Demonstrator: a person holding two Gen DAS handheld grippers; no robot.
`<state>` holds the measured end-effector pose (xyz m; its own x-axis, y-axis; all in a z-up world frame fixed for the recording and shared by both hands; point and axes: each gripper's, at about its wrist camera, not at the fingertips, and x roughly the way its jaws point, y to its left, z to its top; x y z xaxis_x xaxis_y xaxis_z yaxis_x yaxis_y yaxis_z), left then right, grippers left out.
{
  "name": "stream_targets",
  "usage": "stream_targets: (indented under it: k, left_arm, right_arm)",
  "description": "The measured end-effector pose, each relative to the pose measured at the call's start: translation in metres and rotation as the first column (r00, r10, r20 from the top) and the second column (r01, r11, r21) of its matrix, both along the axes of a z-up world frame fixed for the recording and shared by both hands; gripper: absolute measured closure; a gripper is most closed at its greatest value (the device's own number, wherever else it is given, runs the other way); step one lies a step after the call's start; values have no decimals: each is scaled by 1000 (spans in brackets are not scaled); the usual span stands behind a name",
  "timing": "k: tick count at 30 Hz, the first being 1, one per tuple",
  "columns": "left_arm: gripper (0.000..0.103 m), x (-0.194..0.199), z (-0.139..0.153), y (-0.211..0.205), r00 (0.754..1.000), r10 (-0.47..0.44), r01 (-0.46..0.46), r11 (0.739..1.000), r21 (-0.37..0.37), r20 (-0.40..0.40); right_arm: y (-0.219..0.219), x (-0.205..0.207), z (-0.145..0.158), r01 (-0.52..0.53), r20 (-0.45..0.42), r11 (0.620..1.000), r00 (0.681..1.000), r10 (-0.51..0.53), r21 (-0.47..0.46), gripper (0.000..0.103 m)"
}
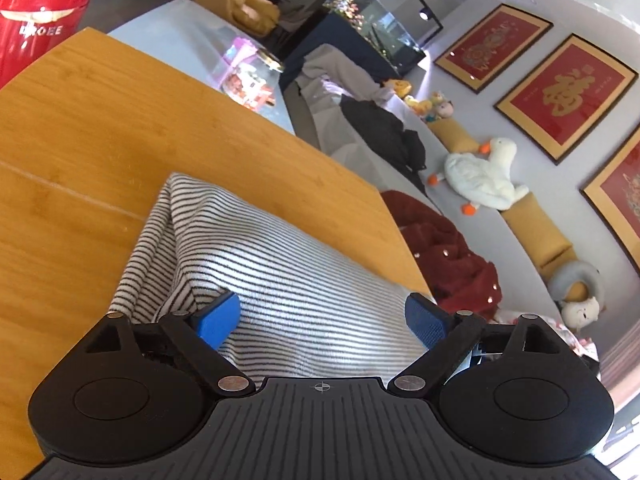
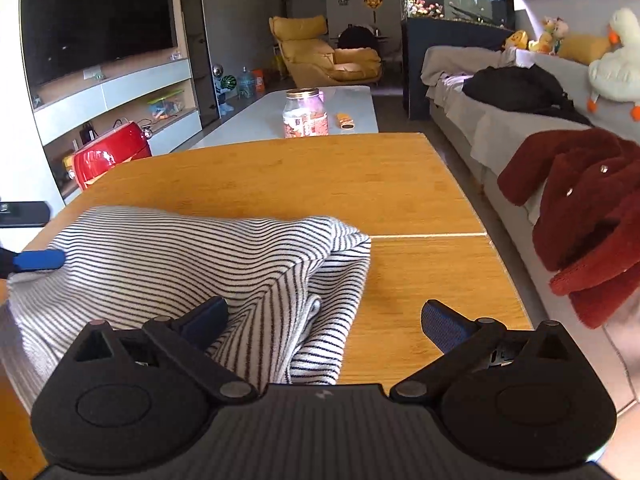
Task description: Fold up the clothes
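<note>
1. Bamboo-coloured wood forms the bench (image 2: 280, 176) in front of us, with a pale seam line running across it.
2. At the far left of the right wrist view, a red retro-style appliance (image 2: 108, 156) stands beyond the bench's far left corner, below a dark wall-mounted television (image 2: 100, 16).
3. A black-and-white striped garment (image 2: 180, 264) lies bunched in a soft mound on the near left part of the bench, its folded edge near the seam line.
4. Our left gripper (image 1: 322, 320) has its jaws spread wide. In the left wrist view the striped garment (image 1: 280, 280) fills the gap between the blue pads (image 1: 220, 318), and the left pad presses into a crease. We cannot tell whether the right pad touches the cloth. Nothing is pinched.
5. One blue finger of the left gripper also shows at the left edge of the right wrist view, lying against the garment's far left side.
6. Our right gripper (image 2: 324, 322) also has its jaws wide open, holding nothing. Its left pad rests against the garment's near edge; its right pad is over bare wood.
7. Beyond the bench, a clear jar (image 2: 305, 114) stands on a white coffee table (image 2: 360, 100).
8. To the right, a dark red fleece coat (image 2: 584, 208) is draped over a grey sofa (image 2: 480, 128).
</note>
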<state>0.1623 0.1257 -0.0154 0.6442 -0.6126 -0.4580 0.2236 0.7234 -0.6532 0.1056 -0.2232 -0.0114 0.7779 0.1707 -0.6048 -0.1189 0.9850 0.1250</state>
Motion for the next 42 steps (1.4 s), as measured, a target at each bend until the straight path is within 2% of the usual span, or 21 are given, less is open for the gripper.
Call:
stream_targets:
  k: [5, 9, 11, 15, 17, 19, 23, 26, 29, 33, 35, 42]
  left_arm:
    - [6, 13, 7, -15, 999, 13, -15, 996, 83, 32]
    - [5, -14, 19, -23, 998, 25, -31, 991, 132, 50]
    - [5, -33, 25, -29, 999, 8, -15, 991, 133, 49]
    - [2, -56, 20, -48, 997, -71, 72, 995, 66, -13]
    - [2, -58, 15, -61, 997, -81, 82, 989, 123, -10]
    - [2, -57, 12, -70, 997, -81, 79, 979, 189, 2]
    - [0, -57, 11, -75, 995, -95, 90, 973, 211, 14]
    - [0, -57, 9, -74, 995, -97, 91, 974, 207, 16]
    - [0, -58, 8, -71, 995, -99, 93, 976, 198, 17]
    - [0, -57, 7, -68, 995, -100, 95, 978, 184, 17]
    - [0, -55, 6, -67, 995, -100, 94, 978, 189, 22]
    - [0, -38, 6, -68, 996, -81, 68, 970, 235, 48]
  right_arm:
    - [1, -3, -2, 3, -10, 1000, 1000, -2, 30, 0]
    - [-4, -4, -4, 15, -20, 997, 1000, -14, 72, 0]
    - [-6, -4, -5, 20, -23, 996, 1000, -18, 90, 0]
    - [-7, -3, -6, 10, -27, 995, 1000, -8, 97, 0]
    - [-7, -1, -3, -14, -28, 996, 999, 16, 91, 0]
    - [-7, -2, 7, -55, 1, 997, 998, 55, 62, 0]
    - [-6, 3, 36, -109, 103, 994, 988, 112, -29, 0]
    - [-5, 22, 51, -95, 152, 991, 982, 109, -92, 0]
    - [-1, 52, 42, -71, 121, 989, 989, 87, -133, 0]
    - [18, 78, 2, -109, -13, 965, 994, 109, -237, 0]
    - [22, 69, -2, -89, 28, 964, 995, 99, -252, 0]
    - [20, 48, -4, -61, 32, 965, 997, 72, -254, 0]
